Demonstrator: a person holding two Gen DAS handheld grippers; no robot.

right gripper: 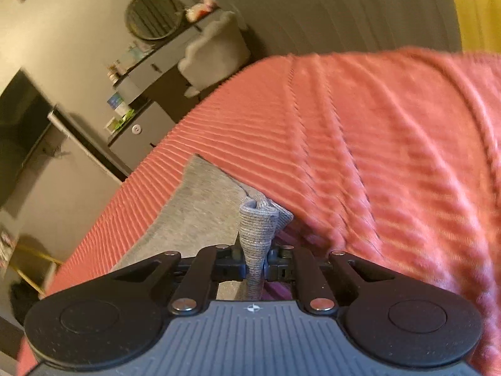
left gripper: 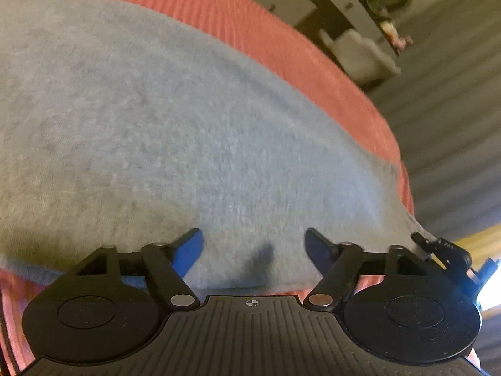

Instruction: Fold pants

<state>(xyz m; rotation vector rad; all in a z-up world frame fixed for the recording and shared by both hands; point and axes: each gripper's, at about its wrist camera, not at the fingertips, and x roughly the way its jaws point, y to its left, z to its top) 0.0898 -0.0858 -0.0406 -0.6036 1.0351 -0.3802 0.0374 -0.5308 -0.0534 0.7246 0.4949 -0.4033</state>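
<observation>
Gray pants (left gripper: 162, 131) are being spread flat on the ribbed coral bedspread (left gripper: 281, 37), filling the left wrist view from 9 to 3 o'clock. Left gripper (left gripper: 253, 247) is being held with jaws spread wide, nothing between them, fabric just beyond. Right gripper (right gripper: 255, 266) is being pressed together, pinching a bunched pants edge (right gripper: 258, 228) sticking out at 12 o'clock.

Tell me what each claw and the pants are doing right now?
left claw: open, holding nothing, above the pants.
right claw: shut on a bunched bit of the pants.
pants: grey, spread flat on the bedspread, one part pinched up.
bedspread: coral, ribbed, under the pants.
</observation>
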